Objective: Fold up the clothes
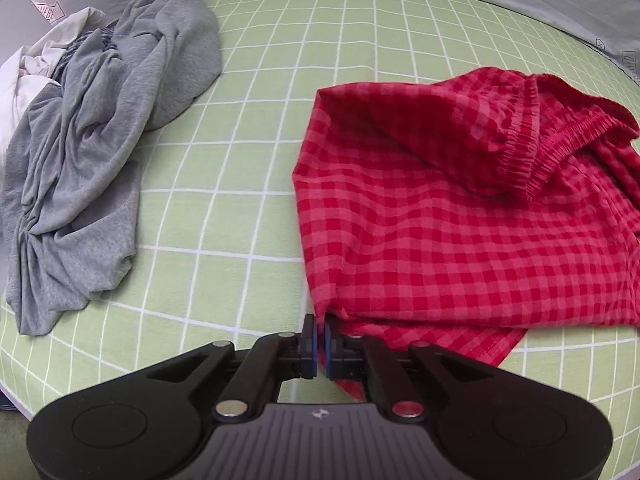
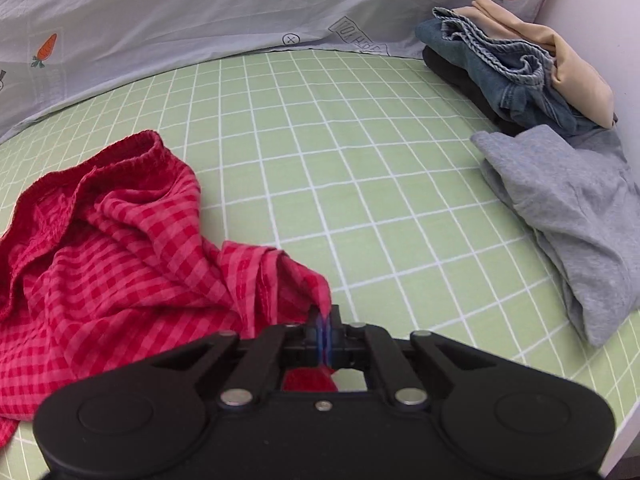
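Observation:
Red checked shorts (image 1: pixel 460 216) with an elastic waistband lie crumpled on the green grid sheet (image 1: pixel 248 128). My left gripper (image 1: pixel 320 326) is shut on the near left corner of their hem. In the right wrist view the same shorts (image 2: pixel 120 248) spread to the left, waistband at the far end. My right gripper (image 2: pixel 325 326) is shut on another corner of the red cloth, which bunches up into the jaws and pokes through behind them.
A crumpled grey garment (image 1: pixel 92 152) lies at the left with white cloth (image 1: pixel 36 60) behind it. At the right are a folded grey garment (image 2: pixel 572 216) and a stack of jeans and beige cloth (image 2: pixel 520 64). A pale carrot-print sheet (image 2: pixel 160 20) borders the far side.

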{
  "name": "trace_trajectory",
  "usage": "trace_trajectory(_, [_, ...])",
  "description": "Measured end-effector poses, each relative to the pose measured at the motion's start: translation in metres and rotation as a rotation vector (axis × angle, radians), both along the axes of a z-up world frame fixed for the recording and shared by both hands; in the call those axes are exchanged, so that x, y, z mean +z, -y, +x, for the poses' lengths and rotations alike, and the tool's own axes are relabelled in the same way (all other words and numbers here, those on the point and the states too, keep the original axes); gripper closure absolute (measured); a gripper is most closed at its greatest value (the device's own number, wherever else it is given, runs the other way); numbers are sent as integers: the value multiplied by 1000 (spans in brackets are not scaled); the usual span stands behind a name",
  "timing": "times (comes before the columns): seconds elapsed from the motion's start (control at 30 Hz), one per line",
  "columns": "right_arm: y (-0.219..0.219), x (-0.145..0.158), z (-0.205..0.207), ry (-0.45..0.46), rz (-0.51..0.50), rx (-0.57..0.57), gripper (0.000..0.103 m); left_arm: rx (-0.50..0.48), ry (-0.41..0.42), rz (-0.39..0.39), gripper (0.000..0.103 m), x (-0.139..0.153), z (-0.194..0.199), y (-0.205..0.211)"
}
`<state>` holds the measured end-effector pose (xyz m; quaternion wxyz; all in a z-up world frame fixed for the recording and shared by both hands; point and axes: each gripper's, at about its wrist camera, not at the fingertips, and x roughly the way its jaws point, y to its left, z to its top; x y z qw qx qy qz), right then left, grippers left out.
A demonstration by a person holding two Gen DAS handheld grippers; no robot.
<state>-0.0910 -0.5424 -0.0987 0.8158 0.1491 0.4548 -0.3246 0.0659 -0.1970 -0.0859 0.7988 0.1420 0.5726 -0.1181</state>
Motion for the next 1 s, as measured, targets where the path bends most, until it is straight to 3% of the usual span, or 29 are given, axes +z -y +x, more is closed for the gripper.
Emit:
trace_trajectory(0.03, [0, 2, -3, 4, 0, -10, 95, 7, 19, -2, 86, 6, 1, -1])
trace_trajectory(0.1, [-2, 7, -5, 21, -16, -23, 67, -9, 32, -33, 76, 14, 5, 5])
trace_trajectory(0.13, [-4, 12, -2, 40, -39, -20, 60, -25, 31, -57, 70, 16, 7, 11])
trace_trajectory(0.23, [-13, 24, 13, 89, -96, 20, 49, -76, 26, -130, 56, 22, 14, 30])
trace_trajectory(0.27, [-15, 26, 20, 99, -103, 35, 40, -93, 25, -155, 54, 24, 16, 36])
trace_trajectory(0.3, [-17, 28, 27, 109, -110, 50, 37, -109, 24, -179, 53, 26, 18, 42])
trace_trajectory(0.5, [-34, 15, 71, 73, -123, 172, 37, -212, 11, -321, 51, 36, 30, 80])
trace_trajectory(0.7, [-41, 1, 102, 24, -107, 248, 38, -304, -157, -376, 50, -4, 39, 117])
trace_trajectory(0.87, [-35, -9, 121, 4, -82, 247, 38, -225, -176, -413, 50, -14, 69, 126])
trace_trajectory(1.0, [-25, -14, 130, 7, -66, 221, 38, -85, -100, -485, 50, -6, 107, 120])
